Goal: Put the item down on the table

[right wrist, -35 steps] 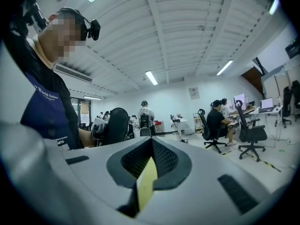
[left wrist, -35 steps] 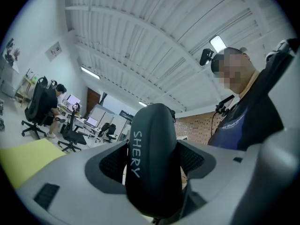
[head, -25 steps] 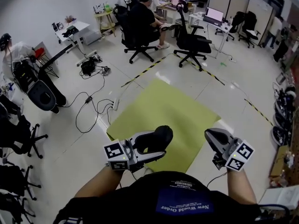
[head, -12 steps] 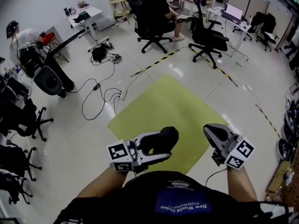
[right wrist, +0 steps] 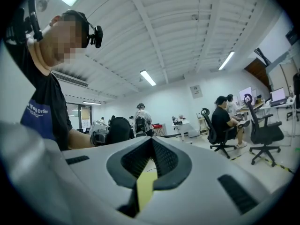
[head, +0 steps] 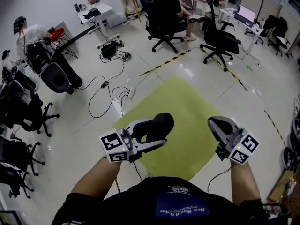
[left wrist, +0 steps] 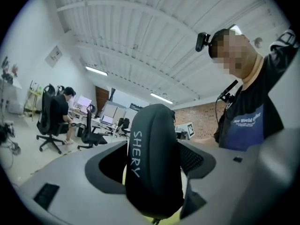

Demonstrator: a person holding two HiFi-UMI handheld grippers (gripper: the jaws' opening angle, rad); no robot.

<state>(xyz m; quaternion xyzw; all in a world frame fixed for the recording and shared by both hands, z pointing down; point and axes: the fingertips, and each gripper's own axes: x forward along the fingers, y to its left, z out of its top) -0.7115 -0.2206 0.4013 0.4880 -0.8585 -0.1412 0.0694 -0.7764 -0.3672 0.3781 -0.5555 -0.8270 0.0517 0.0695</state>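
A black oval case (head: 161, 122) with white lettering is clamped between the jaws of my left gripper (head: 153, 136), held in the air above the floor at chest height. In the left gripper view the case (left wrist: 153, 163) stands on end and fills the gap between the grey jaws. My right gripper (head: 216, 124) hovers to the right at about the same height; its jaws (right wrist: 151, 159) meet with nothing between them. From the right gripper view the case (right wrist: 119, 129) shows to the left in the other gripper.
A yellow-green mat (head: 187, 102) lies on the floor below both grippers. Black cables (head: 110, 90) trail at its left. Office chairs (head: 220, 39) and seated people (head: 166, 6) are beyond it, a white desk (head: 93, 11) stands far left, and more chairs (head: 18, 121) line the left edge.
The head view has swung, so the floor scene sits differently in the picture. Both grippers keep nearly the same pose, and the left one still holds the case.
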